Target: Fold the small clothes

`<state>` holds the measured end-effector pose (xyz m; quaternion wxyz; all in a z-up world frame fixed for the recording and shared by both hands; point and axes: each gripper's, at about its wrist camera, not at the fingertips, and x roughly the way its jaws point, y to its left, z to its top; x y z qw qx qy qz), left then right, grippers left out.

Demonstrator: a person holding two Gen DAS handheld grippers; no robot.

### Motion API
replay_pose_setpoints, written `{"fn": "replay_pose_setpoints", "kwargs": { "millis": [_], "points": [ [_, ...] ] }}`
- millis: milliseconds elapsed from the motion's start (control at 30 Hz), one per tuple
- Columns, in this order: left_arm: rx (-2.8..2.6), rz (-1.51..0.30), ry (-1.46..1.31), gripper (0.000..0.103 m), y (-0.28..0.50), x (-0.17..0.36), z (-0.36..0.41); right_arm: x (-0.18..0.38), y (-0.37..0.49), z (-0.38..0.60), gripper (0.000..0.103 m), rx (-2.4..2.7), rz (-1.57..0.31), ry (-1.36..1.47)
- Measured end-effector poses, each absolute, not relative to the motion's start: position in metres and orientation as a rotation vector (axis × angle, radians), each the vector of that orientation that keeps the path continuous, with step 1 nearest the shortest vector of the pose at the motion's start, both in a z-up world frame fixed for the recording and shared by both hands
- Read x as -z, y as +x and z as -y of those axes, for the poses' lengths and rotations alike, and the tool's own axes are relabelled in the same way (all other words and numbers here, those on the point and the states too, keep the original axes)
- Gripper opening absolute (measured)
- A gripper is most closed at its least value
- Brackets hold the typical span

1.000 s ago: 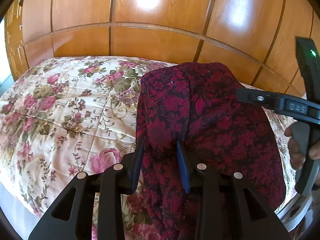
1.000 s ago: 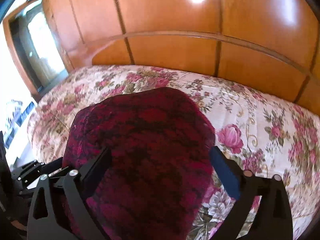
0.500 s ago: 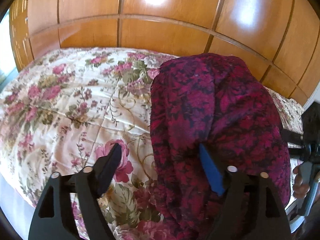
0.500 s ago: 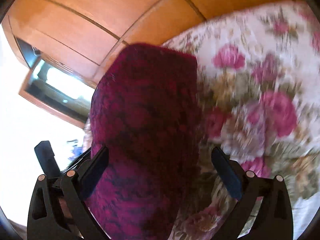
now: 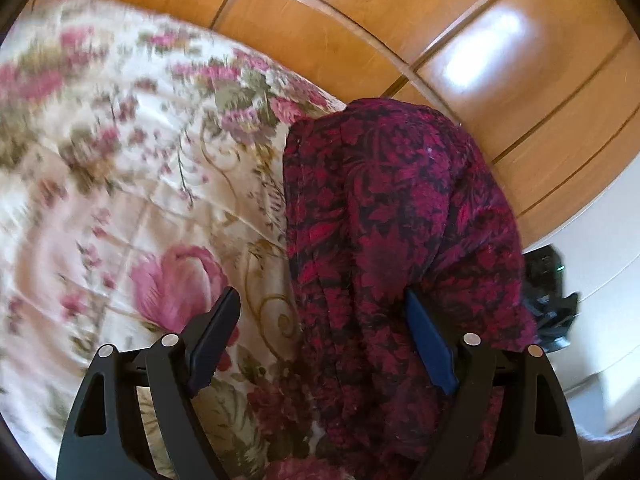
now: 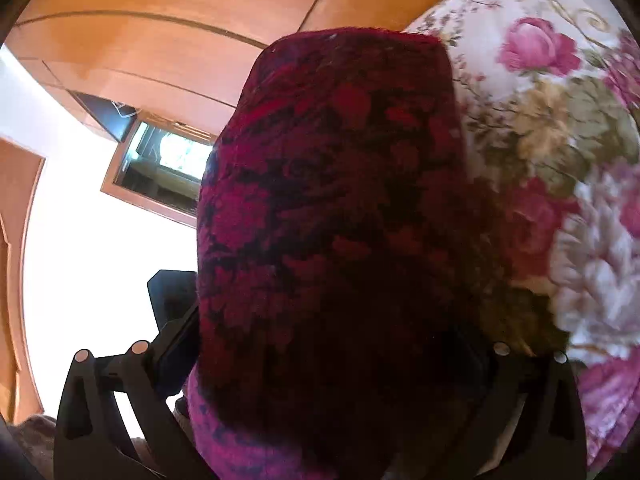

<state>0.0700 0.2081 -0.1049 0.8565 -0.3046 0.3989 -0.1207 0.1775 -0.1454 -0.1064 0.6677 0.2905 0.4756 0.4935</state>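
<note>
A dark red garment with a black floral print (image 5: 400, 216) lies folded on the flowered bedspread (image 5: 120, 184). My left gripper (image 5: 320, 332) is open, its fingers wide apart; the right finger (image 5: 428, 344) is against the garment's near part, the left finger (image 5: 212, 332) is over the bedspread. In the right wrist view the garment (image 6: 340, 200) fills the middle and lies between the fingers of my right gripper (image 6: 332, 360), which is open; its fingertips are hidden by the cloth. The other gripper (image 5: 552, 304) shows at the right edge.
A glossy wooden headboard (image 5: 400, 40) rises behind the bed. In the right wrist view the bedspread (image 6: 560, 120) is on the right, and a window (image 6: 168, 168) in a white wall on the left. Both views are tilted.
My left gripper opened and let go of the garment a second ago. Both grippers have tilted and moved nearer the garment; the right one has stayed open.
</note>
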Motion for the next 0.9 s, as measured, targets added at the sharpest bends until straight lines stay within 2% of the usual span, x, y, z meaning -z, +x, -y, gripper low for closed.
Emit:
{"fn": "replay_pose_setpoints", "kwargs": {
  "millis": [33, 167, 267, 567, 767, 900],
  "points": [
    [0.269, -0.834, -0.677, 0.082, 0.069, 0.109, -0.21, 0.103, 0.175, 0.143, 0.101, -1.109, -1.068, 0.651],
    [0.335, -0.802, -0.769, 0.078, 0.064, 0.114, -0.209, 0.083, 0.162, 0.14, 0.083, -1.092, -1.03, 0.608],
    [0.4, -0.767, -0.76, 0.073, 0.064, 0.101, -0.196, 0.059, 0.146, 0.14, 0.077, -1.093, -0.978, 0.562],
    [0.607, -0.763, -0.656, 0.073, 0.122, 0.056, -0.112, 0.013, 0.12, 0.224, 0.074, -0.965, -0.774, 0.589],
    [0.739, -0.781, -0.452, 0.068, 0.195, 0.016, 0.006, 0.004, 0.123, 0.323, 0.074, -0.771, -0.645, 0.666],
    [0.792, -0.829, -0.379, 0.068, 0.238, 0.009, 0.076, 0.016, 0.132, 0.392, 0.074, -0.631, -0.611, 0.733]
  ]
}}
